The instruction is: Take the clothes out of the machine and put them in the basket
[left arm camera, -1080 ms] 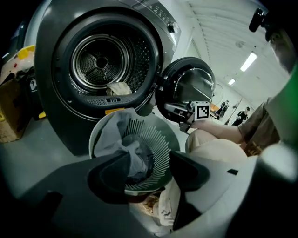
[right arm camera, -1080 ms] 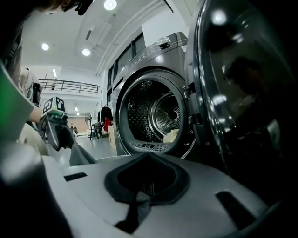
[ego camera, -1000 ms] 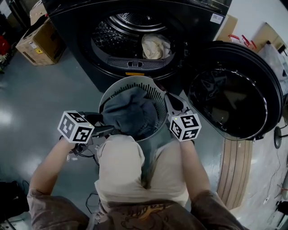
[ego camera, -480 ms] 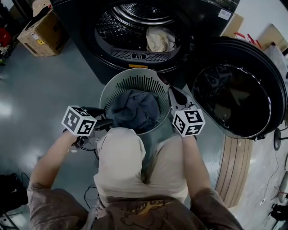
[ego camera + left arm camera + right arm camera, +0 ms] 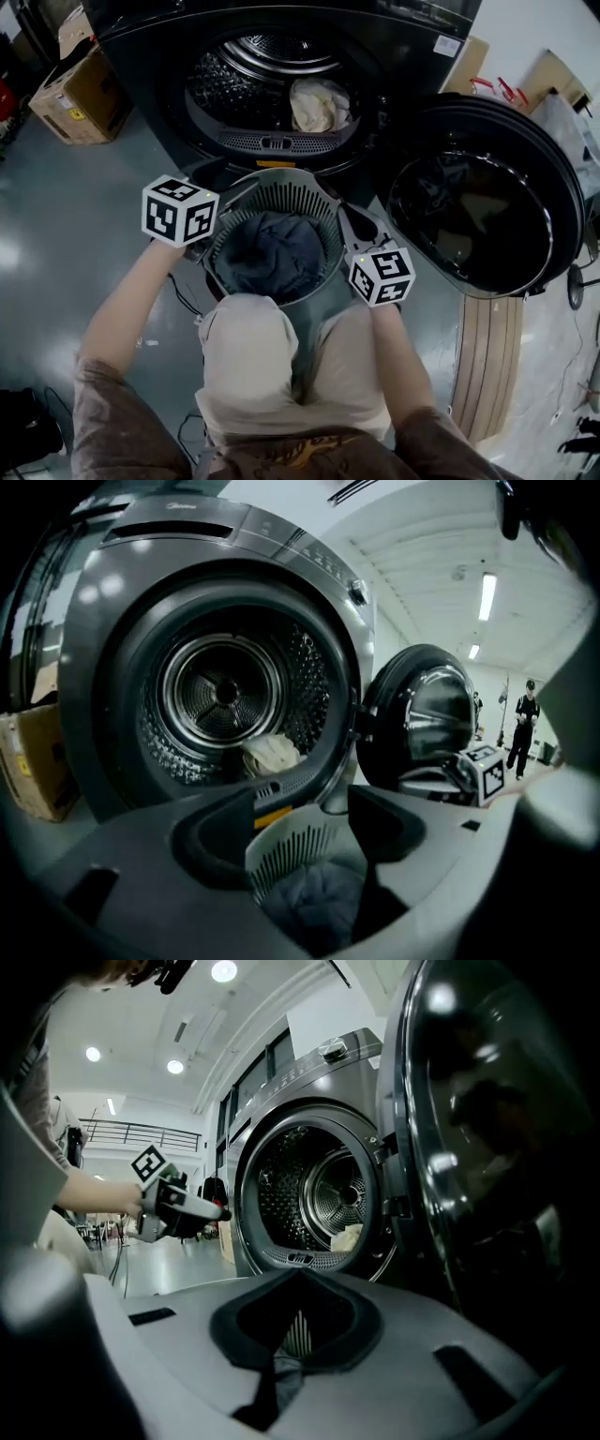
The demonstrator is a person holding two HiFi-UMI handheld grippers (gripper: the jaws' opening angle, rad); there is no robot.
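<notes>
Between loads at the laundry machine: my left gripper point(image 5: 230, 199) hangs over the far left rim of the basket point(image 5: 281, 185), pointed at the open machine point(image 5: 394, 42) just behind the basket. Its jaws are wide, having just been opening, with nothing between the pads. Only the basket's slats and the grey clothes point(image 5: 272, 255) heaped inside show through the gap. My right gripper point(image 5: 345, 208) sits at the basket's right rim, jaws drawn together at the tips. Basket slats and a strip of grey cloth show through the hollow of its pads, and I can make out nothing pinched there. A crumpled cream cloth point(image 5: 319, 103), the one piece I can see left to fetch, lies low in the drum behind the basket. It is on the side nearer the round door point(image 5: 487, 216), which stands swung open to the basket's right. As I read it, the basket already has its first load, and the step in hand is the reach for that cream cloth. The next move calls for carrying the open left jaws beyond the basket, over the machine's lip and down into the drum. There they should go astride a raised fold of the cream cloth and close firmly enough to take soft fabric. The cloth then needs lifting clear of the lip so it neither drags nor snags on the way to the basket. The right gripper looks best kept beside the basket.
</notes>
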